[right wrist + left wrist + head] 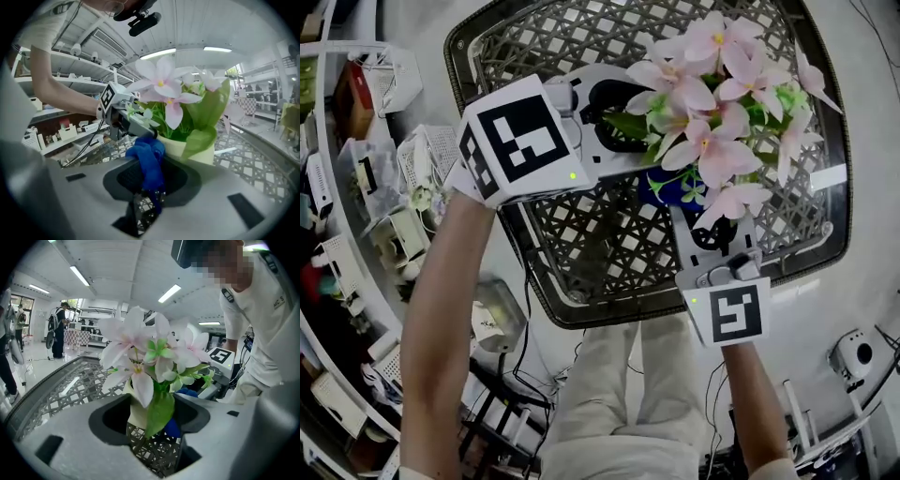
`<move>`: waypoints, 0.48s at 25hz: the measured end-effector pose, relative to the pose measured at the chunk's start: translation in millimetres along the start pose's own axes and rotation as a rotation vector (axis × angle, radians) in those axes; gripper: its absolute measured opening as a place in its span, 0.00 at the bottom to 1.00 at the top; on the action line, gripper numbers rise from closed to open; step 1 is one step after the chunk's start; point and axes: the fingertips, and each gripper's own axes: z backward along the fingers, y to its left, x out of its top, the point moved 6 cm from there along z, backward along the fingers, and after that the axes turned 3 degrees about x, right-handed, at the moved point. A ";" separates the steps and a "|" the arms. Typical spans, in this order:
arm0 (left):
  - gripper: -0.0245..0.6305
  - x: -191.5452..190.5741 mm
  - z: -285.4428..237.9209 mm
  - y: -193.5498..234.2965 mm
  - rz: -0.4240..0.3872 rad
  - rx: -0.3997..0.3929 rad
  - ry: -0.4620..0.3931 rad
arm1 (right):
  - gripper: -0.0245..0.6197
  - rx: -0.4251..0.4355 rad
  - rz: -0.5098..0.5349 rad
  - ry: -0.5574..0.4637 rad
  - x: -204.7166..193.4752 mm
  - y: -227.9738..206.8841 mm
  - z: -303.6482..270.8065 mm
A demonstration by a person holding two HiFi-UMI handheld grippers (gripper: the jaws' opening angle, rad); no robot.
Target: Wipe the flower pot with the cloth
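Our flower pot (169, 146) stands on the woven lattice desk (609, 239), right of the middle in the head view and well in from the raised rim. The left tool (154, 437) comes in from the left with its jaws clamped round the pot. The right tool (140, 201) is pinched tight on the blue cloth (147, 161), which bunches up against the pot's side. The pink flowers (712, 103) spread over both tools. There's bare lattice open on the near side, and cluttered shelves (366, 187) crowd the left.
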 end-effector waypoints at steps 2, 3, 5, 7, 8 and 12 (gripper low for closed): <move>0.46 -0.4 0.1 -0.4 0.001 0.001 0.002 | 0.20 0.009 0.001 0.018 -2.2 2.2 -3.5; 0.46 -0.5 0.2 -0.7 0.002 0.001 0.002 | 0.20 0.014 0.003 0.026 -2.3 2.4 -4.7; 0.46 -1.0 0.0 -1.2 0.004 0.001 0.003 | 0.20 0.012 0.006 0.036 -1.9 0.0 -4.2; 0.46 -0.9 -0.4 -1.3 0.002 0.001 0.006 | 0.20 -0.002 0.003 0.036 -2.8 -5.4 1.0; 0.46 -0.2 -0.4 -1.3 -0.002 0.001 0.009 | 0.20 -0.011 0.002 0.033 -3.2 -8.7 4.6; 0.46 4.9 1.1 -1.3 -0.013 0.006 0.012 | 0.20 -0.042 0.010 0.028 -2.1 -20.6 20.9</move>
